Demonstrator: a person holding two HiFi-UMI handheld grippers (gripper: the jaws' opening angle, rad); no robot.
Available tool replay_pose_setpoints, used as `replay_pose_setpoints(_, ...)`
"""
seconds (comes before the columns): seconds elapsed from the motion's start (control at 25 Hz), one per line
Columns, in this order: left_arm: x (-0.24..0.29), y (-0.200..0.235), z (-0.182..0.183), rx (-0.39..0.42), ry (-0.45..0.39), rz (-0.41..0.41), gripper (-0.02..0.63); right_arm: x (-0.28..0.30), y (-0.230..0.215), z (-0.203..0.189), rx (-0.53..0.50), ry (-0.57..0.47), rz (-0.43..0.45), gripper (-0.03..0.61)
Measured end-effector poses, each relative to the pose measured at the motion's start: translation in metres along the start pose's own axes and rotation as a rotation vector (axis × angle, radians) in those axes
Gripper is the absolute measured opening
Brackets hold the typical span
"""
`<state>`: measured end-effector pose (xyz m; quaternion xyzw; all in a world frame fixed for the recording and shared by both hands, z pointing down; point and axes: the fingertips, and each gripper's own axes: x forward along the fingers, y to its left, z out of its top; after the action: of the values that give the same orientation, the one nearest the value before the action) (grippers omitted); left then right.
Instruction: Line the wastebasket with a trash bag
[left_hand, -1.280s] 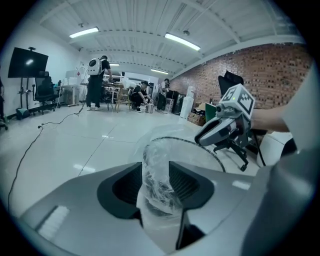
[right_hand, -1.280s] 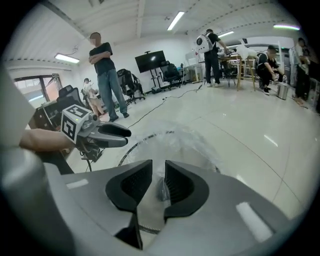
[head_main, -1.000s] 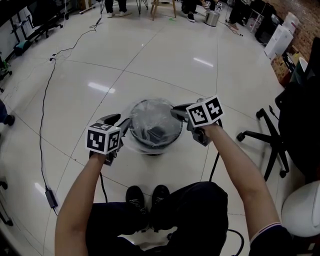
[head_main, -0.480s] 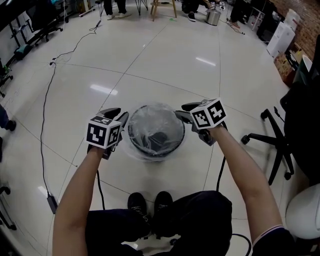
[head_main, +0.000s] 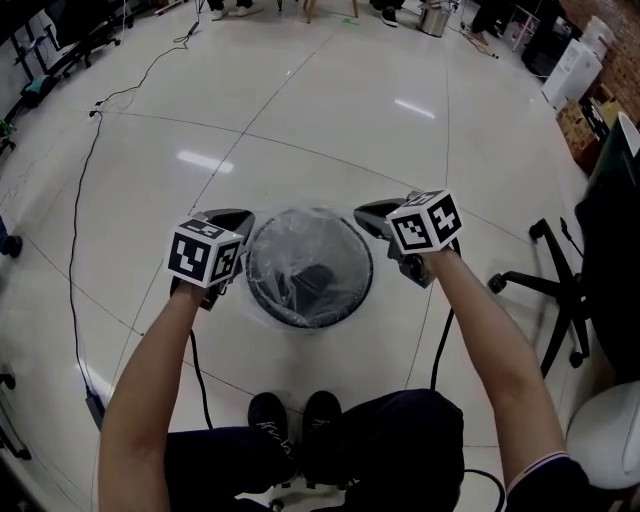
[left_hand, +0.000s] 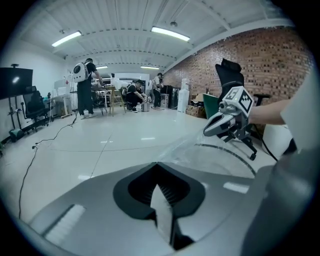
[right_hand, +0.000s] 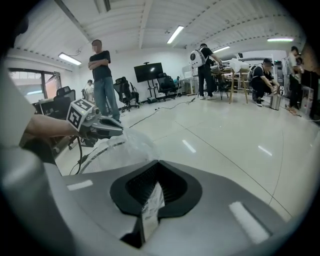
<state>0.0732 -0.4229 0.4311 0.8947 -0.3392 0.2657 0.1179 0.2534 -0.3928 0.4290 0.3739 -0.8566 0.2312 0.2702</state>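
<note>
Both just clenched on trash bag edge: left gripper, right gripper | wastebasket upright, mouth up

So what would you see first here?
The round black wastebasket in the middle of the shiny floor, with a clear trash bag over it. On either side, the left gripper and right gripper have just closed their jaws on the bag's edge.
</note>
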Motion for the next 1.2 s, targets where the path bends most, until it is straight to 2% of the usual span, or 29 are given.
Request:
replay_pose_setpoints(0.28, 0.023, 0.004, -0.006, -0.006, 0.042, -0.024, 0.012, 0.021, -0.027, -0.013, 0.085, 0.0, 0.021, 0.002)
replay_pose_setpoints(0.52, 0.039, 0.012, -0.014, -0.051, 0.063, -0.037, 0.012, 0.041, -0.036, -0.028, 0.134, 0.005, 0.04, 0.002)
replay_pose_setpoints(0.72, 0.05, 0.015, -0.034, -0.09, 0.111, -0.05, 0.012, 0.053, -0.035, -0.049, 0.159, 0.037, 0.081, 0.002)
replay_pose_setpoints(0.96, 0.047, 0.019, -0.054, -0.127, 0.128, -0.051, 0.014, 0.062, -0.021, -0.065, 0.177, 0.04, 0.143, 0.002)
replay_pose_setpoints(1.08, 0.045, 0.019, -0.06, -0.146, 0.126, -0.043, 0.052, 0.061, -0.022, -0.069, 0.186, 0.035, 0.135, 0.003)
replay_pose_setpoints(1.2, 0.038, 0.025, -0.059, -0.148, 0.11, -0.022, 0.099, 0.054, -0.029, -0.065, 0.209, 0.013, 0.116, 0.043)
